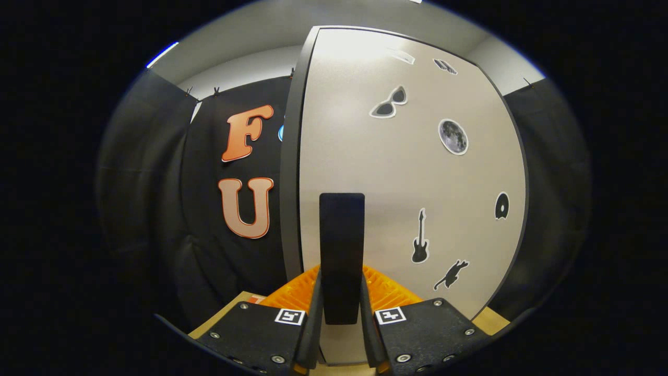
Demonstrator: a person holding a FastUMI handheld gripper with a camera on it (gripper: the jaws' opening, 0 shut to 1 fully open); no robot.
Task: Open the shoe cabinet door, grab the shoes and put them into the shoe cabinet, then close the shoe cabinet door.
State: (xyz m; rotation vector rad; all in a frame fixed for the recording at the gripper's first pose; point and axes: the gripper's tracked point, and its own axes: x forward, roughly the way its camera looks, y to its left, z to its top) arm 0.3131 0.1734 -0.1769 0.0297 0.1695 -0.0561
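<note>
So the gripper [342, 308] is clamped tight on the black handle [342, 245] of the shoe cabinet door [407, 172], which stands right in front with stickers on it.

The shoe cabinet door [412, 172] stands just ahead of the gripper [342, 313], with the handle [342, 250] upright on its near face. Both fingers press on the handle, one from the left and one from the right. Stickers [453, 137] sit on the door to the right of the handle. The door's edge [290, 172] lies left of the handle. The table [219, 316] lies below the fingers.
</note>
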